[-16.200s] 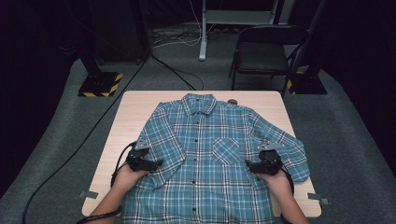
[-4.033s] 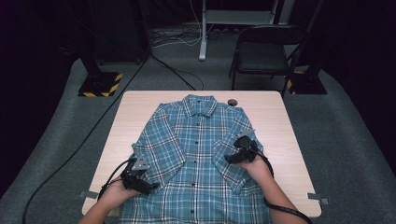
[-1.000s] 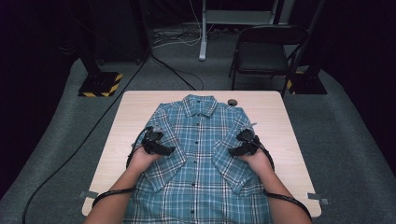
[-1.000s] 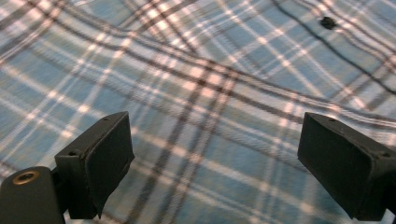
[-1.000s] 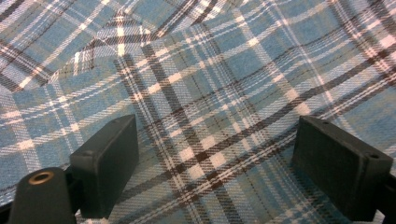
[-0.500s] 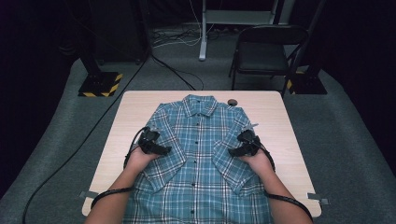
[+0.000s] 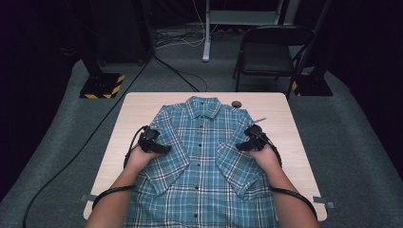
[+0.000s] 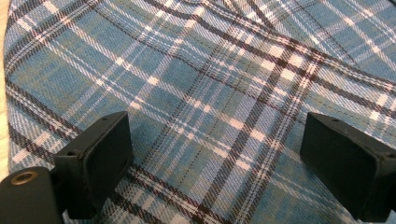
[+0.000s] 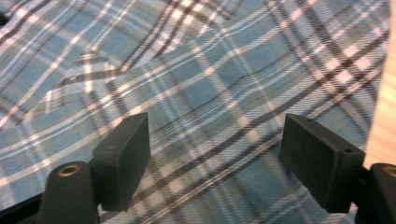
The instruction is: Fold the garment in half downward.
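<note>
Lying face up and buttoned on the bench (image 7: 142, 102), collar toward the far edge, the plaid shirt (image 7: 204, 156) has both short sleeves folded in over its front, which narrows it for folding. The left gripper (image 7: 159, 147) hovers over the left shoulder and the right gripper (image 7: 243, 145) over the right shoulder, each just above the cloth where a sleeve fold begins, probably so both sides can be handled alike. In the left gripper view the jaws stand wide apart with flat plaid between them and nothing pinched. In the right gripper view the jaws have just been closing a little, yet they are apart and clear of the cloth, gripping nothing. A small round dark object (image 7: 236, 103) sits near the collar, out of the way.
</note>
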A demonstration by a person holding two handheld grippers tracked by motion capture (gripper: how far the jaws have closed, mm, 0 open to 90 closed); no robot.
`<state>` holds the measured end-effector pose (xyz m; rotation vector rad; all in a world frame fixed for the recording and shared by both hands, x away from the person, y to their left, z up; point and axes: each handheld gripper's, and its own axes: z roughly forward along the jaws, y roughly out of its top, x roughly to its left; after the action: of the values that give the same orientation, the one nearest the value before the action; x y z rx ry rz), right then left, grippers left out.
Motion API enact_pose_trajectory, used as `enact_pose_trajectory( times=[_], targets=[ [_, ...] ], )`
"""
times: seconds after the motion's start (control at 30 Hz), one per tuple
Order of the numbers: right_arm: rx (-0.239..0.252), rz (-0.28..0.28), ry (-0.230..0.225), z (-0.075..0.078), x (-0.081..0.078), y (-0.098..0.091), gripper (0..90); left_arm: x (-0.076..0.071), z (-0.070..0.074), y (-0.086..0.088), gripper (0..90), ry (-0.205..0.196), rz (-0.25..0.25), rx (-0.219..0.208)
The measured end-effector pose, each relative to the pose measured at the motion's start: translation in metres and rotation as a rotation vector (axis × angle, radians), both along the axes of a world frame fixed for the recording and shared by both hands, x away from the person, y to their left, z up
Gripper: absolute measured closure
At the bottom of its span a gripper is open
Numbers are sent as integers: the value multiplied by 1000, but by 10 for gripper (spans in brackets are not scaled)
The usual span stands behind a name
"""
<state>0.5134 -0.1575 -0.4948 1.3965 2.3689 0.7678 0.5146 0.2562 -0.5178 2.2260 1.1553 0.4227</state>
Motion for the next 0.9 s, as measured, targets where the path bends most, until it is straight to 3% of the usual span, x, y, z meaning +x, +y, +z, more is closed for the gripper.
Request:
enact_pose_trajectory(
  times=[0.23,0.4,0.6,0.9],
  targets=[
    [-33,-30,36,-7,6,-6,283,-2,-2,2,88,-15,1,-17],
    [-19,-63,0,-4,7,-14,376,-4,-4,3,86,-37,2,-31],
    [-16,-135,8,-2,13,-27,454,-5,-5,4,86,-46,0,-40],
    [-91,-187,19,0,23,-38,499,-4,-5,4,86,-45,-2,-43]
  ],
)
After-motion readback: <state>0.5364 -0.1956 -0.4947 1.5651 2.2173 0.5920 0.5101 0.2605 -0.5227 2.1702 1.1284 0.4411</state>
